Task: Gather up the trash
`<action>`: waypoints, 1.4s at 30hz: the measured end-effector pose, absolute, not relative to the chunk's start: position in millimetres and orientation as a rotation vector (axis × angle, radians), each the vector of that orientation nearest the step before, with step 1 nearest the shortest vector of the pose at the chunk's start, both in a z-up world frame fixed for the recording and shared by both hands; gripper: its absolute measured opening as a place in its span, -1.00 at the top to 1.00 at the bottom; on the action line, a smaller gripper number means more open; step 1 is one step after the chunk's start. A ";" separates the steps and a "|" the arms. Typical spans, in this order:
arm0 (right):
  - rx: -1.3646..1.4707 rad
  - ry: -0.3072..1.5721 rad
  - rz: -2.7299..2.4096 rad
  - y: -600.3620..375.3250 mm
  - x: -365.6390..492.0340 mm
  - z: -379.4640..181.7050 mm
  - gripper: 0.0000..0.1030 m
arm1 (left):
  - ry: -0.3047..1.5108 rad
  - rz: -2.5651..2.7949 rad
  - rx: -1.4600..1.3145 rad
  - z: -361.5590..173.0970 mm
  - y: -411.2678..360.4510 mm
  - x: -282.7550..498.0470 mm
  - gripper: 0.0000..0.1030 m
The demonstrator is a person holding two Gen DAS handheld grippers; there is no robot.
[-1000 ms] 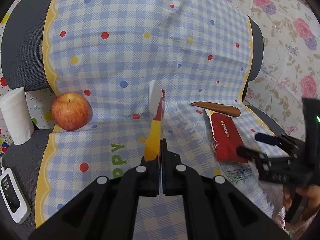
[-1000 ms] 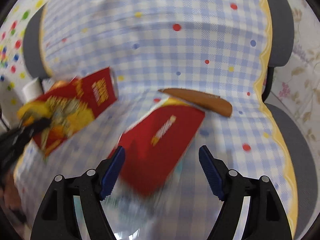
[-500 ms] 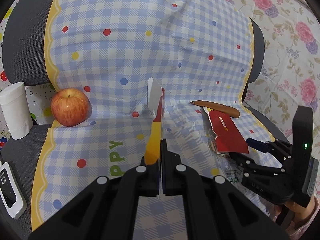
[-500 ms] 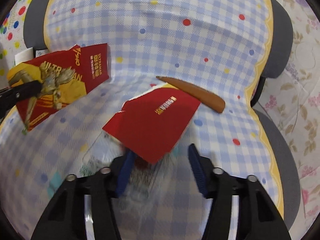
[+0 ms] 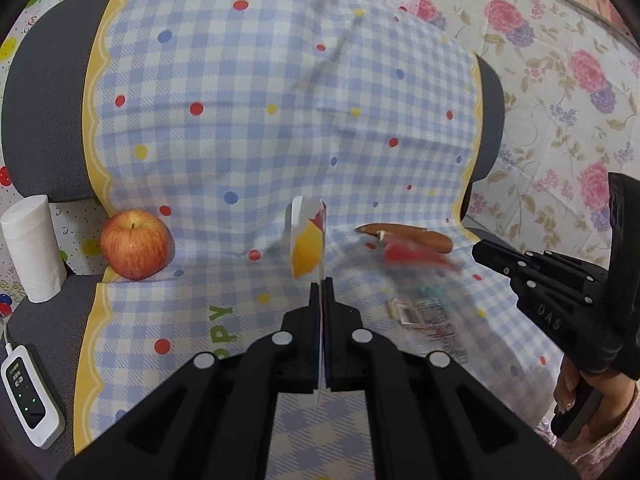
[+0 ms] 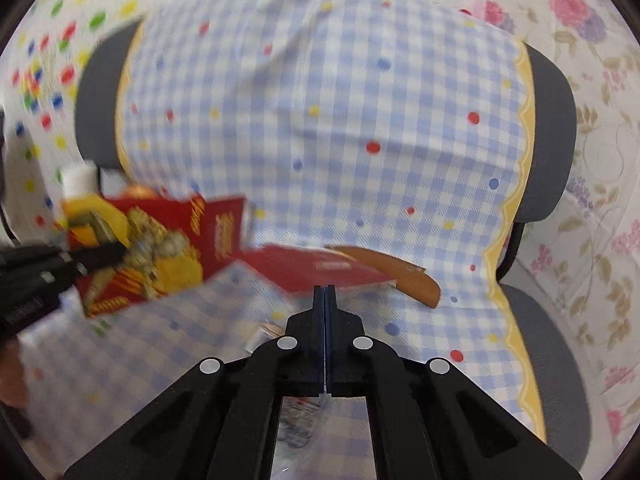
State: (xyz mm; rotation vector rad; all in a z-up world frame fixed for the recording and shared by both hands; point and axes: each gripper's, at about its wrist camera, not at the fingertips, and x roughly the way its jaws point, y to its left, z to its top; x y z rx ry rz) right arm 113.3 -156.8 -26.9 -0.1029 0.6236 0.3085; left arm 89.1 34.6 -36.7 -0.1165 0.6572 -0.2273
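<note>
My left gripper (image 5: 321, 286) is shut on a red and yellow snack packet (image 5: 307, 248), seen edge-on; the right wrist view shows the packet's printed face (image 6: 160, 248) at the left. My right gripper (image 6: 325, 292) is shut on a clear plastic wrapper with a red panel (image 6: 320, 270), which is lifted off the chair seat. In the left wrist view the wrapper (image 5: 420, 280) is blurred and the right gripper's body (image 5: 560, 300) is at the right edge.
A checked cloth (image 5: 260, 120) covers the grey chair. A brown knife handle (image 6: 392, 270) lies behind the wrapper. A red apple (image 5: 135, 244), a white tissue roll (image 5: 32, 248) and a white remote (image 5: 28, 396) are at the left.
My right gripper closed on the red-panelled wrapper and lifted it from the seat. My left gripper kept hold of the snack packet and drew back a little.
</note>
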 end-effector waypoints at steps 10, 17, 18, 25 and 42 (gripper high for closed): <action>-0.192 0.716 0.339 -144.4 85.8 -43.3 -0.11 | 0.607 -0.204 -0.083 -20.4 26.9 59.1 1.00; -0.282 0.799 0.296 -129.5 88.5 -90.3 -0.12 | 0.681 -0.196 -0.098 -50.4 33.1 67.7 1.00; -0.298 0.804 0.290 -126.9 90.2 -93.9 -0.13 | 0.686 -0.196 -0.100 -52.7 34.3 69.0 1.00; -0.388 0.765 0.258 -111.4 116.9 -92.7 -0.18 | 0.710 -0.193 -0.113 -64.5 40.9 83.6 1.00; -0.203 0.691 0.223 -140.4 149.6 -60.7 0.99 | 0.708 -0.190 -0.115 -60.0 40.0 99.4 1.00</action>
